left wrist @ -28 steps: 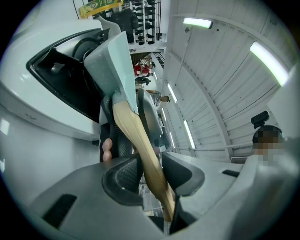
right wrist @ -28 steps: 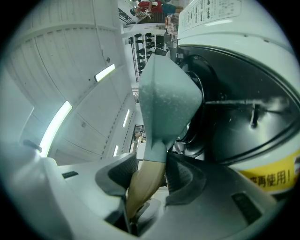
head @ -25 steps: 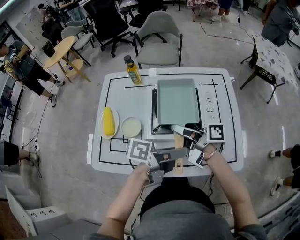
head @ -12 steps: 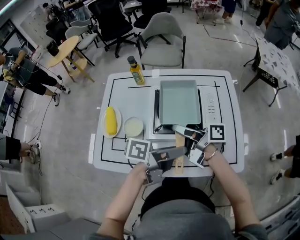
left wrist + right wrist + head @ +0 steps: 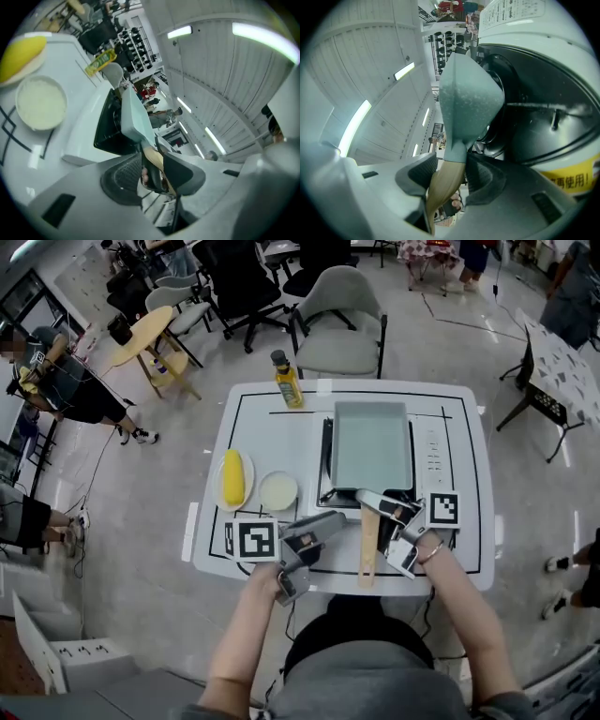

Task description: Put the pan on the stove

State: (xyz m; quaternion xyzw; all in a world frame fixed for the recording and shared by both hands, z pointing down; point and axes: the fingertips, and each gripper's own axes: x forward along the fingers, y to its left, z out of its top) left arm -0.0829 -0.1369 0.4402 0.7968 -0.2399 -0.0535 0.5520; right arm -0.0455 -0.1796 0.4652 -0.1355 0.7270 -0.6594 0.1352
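- The right gripper [image 5: 451, 171] had its jaws clamped on the wooden handle [image 5: 440, 187], just where the handle met the pan's neck at the near edge of the stove [image 5: 433, 451].
- The left gripper [image 5: 157, 171] had just been opening its jaws. They stood wide apart with nothing between them (the handle showed only beyond their tips), off the stove's near-left corner.
- The pan [image 5: 372, 444], pale green and rectangular, sat flat over the stove's burner. Its handle jutted off the near edge toward the person.
- The placing looked as good as done, and the step in hand appeared to be the let-go.
- The next move would call for the right jaws to part and draw straight back along the handle, without nudging the pan off the burner.
- Left of the stove stood a bowl [image 5: 278, 491] and a plate [image 5: 246, 486] bearing a corn cob [image 5: 231, 478]. A bottle [image 5: 287, 382] stood beyond its far-left corner.
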